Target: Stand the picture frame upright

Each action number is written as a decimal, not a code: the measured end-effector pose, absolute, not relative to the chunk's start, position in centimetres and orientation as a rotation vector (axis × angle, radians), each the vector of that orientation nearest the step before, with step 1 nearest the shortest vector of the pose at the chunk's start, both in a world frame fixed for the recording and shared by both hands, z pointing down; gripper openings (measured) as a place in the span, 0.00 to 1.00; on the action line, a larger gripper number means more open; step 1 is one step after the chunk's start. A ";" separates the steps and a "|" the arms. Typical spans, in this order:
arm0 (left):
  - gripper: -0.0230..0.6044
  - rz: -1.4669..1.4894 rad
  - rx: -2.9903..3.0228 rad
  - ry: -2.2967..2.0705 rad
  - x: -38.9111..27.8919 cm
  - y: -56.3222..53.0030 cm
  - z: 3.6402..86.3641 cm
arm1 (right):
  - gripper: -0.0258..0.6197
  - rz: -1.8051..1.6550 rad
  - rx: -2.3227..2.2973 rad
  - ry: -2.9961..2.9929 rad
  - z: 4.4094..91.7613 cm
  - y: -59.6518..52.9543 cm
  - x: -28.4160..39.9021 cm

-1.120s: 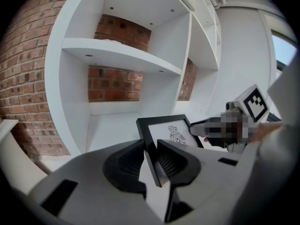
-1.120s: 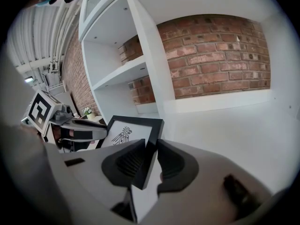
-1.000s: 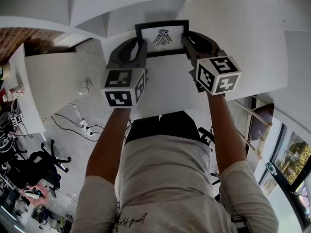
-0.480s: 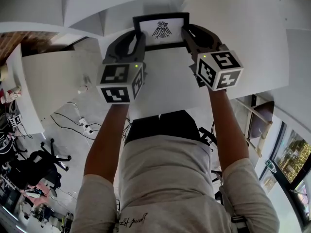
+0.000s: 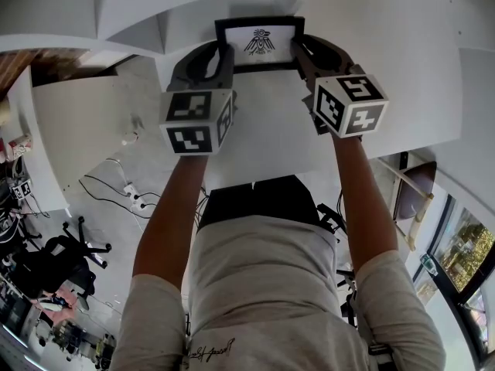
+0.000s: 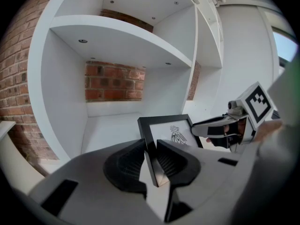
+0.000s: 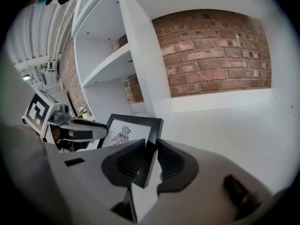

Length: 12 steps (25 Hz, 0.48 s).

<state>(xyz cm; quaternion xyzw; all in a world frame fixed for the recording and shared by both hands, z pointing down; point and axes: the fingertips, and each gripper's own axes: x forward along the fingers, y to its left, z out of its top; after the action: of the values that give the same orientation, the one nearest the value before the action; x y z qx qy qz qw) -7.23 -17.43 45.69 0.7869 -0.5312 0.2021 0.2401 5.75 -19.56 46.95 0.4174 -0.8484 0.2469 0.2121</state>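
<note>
Now the picture frame (image 5: 259, 43), clamped by the just-tightened left gripper (image 5: 225, 55) and right gripper (image 5: 298, 51), has risen toward 12 o'clock, nearly upright.

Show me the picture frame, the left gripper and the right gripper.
picture frame (image 5: 261, 43): head view, on the drawing at its middle.
left gripper (image 6: 151, 142): left gripper view, midway between its jaw tips.
right gripper (image 7: 151, 142): right gripper view, midway between its jaw tips.

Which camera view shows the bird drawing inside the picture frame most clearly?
The head view: the bird drawing faces the camera, whole within the picture frame. Both gripper views show it only slanted, from the side.
</note>
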 end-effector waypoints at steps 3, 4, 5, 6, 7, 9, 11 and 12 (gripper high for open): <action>0.18 0.581 2.158 -1.462 -7.6 -17.7 46.3 | 0.18 0.684 1.165 -2.339 47.6 -19.8 5.4; 0.18 0.585 2.157 -1.465 -7.6 -17.8 46.4 | 0.18 0.682 1.168 -2.333 47.7 -19.8 5.4; 0.18 0.587 2.156 -1.468 -7.7 -17.9 46.5 | 0.18 0.682 1.171 -2.329 47.8 -19.9 5.4; 0.17 0.589 2.155 -1.470 -7.6 -17.9 46.6 | 0.18 0.683 1.174 -2.325 47.9 -20.0 5.4; 0.17 0.591 2.154 -1.471 -7.5 -18.0 46.7 | 0.18 0.684 1.178 -2.322 48.0 -20.0 5.5; 0.17 0.601 2.154 -1.470 -7.4 -18.1 46.9 | 0.17 0.687 1.189 -2.314 48.1 -20.2 5.7; 0.16 0.613 2.152 -1.473 -7.5 -18.2 47.1 | 0.16 0.690 1.198 -2.307 48.2 -20.5 5.7; 0.16 0.617 2.146 -1.476 -7.6 -18.3 47.2 | 0.16 0.690 1.199 -2.305 48.3 -20.6 5.7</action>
<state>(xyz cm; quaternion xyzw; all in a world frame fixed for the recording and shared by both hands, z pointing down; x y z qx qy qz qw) -7.59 -18.28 47.21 0.7802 -0.5365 0.2245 0.2304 5.67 -20.57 48.29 0.4344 -0.8356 0.2502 0.2247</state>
